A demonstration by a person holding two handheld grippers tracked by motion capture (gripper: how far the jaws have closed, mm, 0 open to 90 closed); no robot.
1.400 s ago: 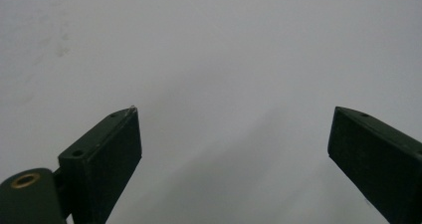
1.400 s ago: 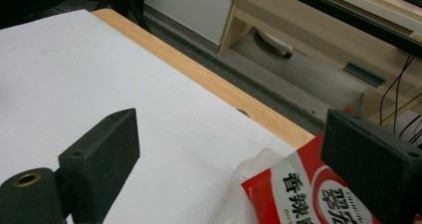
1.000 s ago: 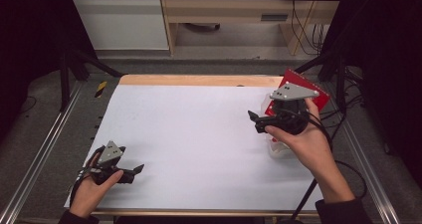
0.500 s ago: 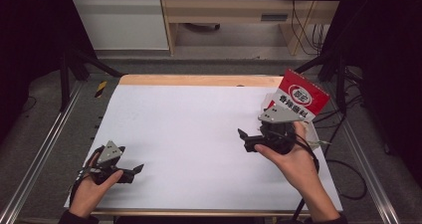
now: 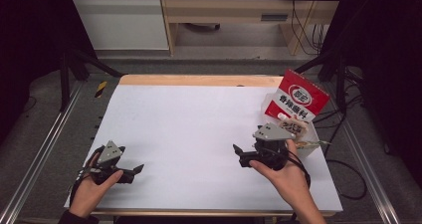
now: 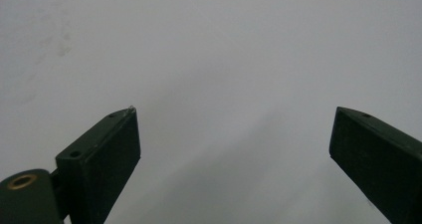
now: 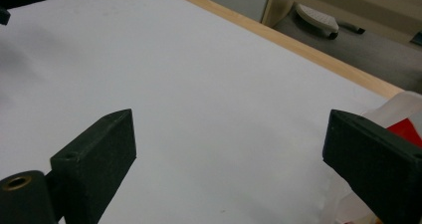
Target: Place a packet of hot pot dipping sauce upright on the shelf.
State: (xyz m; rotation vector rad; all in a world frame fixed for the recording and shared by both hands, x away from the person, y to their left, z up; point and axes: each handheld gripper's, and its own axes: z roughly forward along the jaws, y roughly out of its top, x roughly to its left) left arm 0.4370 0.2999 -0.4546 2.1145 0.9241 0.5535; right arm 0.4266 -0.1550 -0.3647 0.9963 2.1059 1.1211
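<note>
A red and white snack packet stands at the right edge of the white table, in a clear plastic bag with other small packets. My right gripper is held just left of the bag, open, jaws pointing left, nothing between them. Its own view has the jaws wide apart over bare table, with the bag's edge behind the right jaw. My left gripper rests near the front left corner, open and empty; in its own view the jaws spread over plain white surface.
A wooden strip borders the table's far edge. Metal rails run along both sides. Wooden furniture and cables lie on the floor beyond. A black cable trails off the right side.
My right gripper has drawn back from the packet toward the front and left, and the red packet now stands free at the right edge. The left gripper has stayed put.
</note>
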